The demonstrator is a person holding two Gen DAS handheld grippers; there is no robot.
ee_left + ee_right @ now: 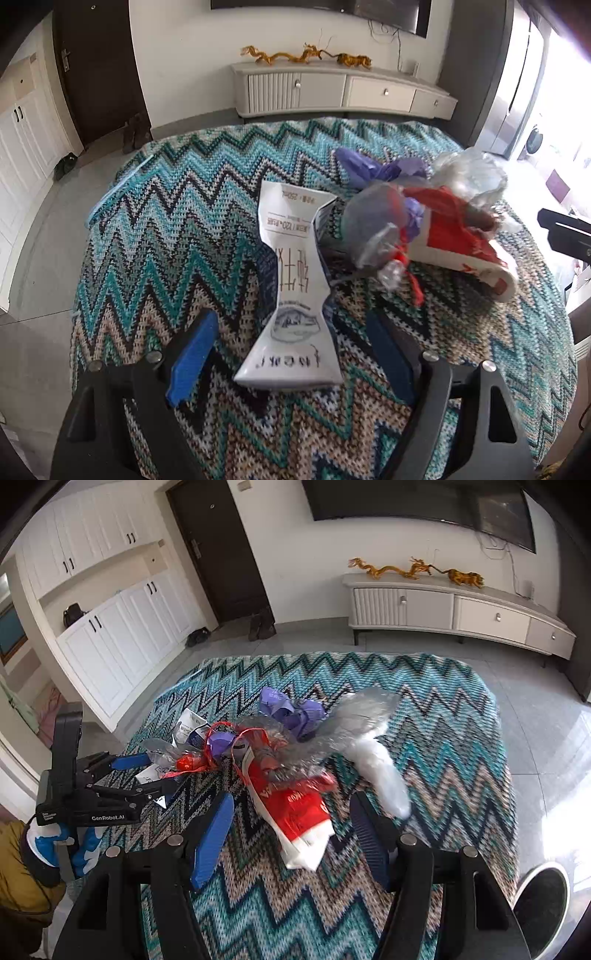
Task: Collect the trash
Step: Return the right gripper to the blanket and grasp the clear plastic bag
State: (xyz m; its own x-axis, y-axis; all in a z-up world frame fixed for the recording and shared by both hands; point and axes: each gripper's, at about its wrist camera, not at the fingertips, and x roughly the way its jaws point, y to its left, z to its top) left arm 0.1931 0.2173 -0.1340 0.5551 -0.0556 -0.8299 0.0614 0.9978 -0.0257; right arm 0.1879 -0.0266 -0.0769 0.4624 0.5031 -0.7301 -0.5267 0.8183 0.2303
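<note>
Trash (280,746) lies heaped on a zigzag-knit cloth (155,236) that covers the bench.

Left gripper (291,354): released, jaws spread wide, with blue pads (192,354). A crushed white carton (291,295) lies between the jaws, its near end just inside them; contact with either pad cannot be told. In the right wrist view the same gripper (155,775) comes in from the left, its fingers on either side of the carton (188,725) at the left edge of the heap.

Right gripper (291,830): released, jaws wide apart. A red and white packet (295,812) lies between them with its near end inside the opening, touching neither pad as far as can be seen.

Around the packet: a red ribbon (221,734) loops over crumpled clear film (266,731); purple paper (291,710) sits at the far side of the heap; a clear plastic bag (369,738) trails to the right, blurred. In the left wrist view the purple paper (376,170) and the clear bag (469,177) lie beyond the red packet (461,229), right of the carton.

Surroundings: a white cabinet (458,613) stands against the far wall, with gold dragon figures (413,570) on top. A dark door (218,546) and white cupboards (110,627) are at far left. A round bin rim (554,878) shows at near right.
</note>
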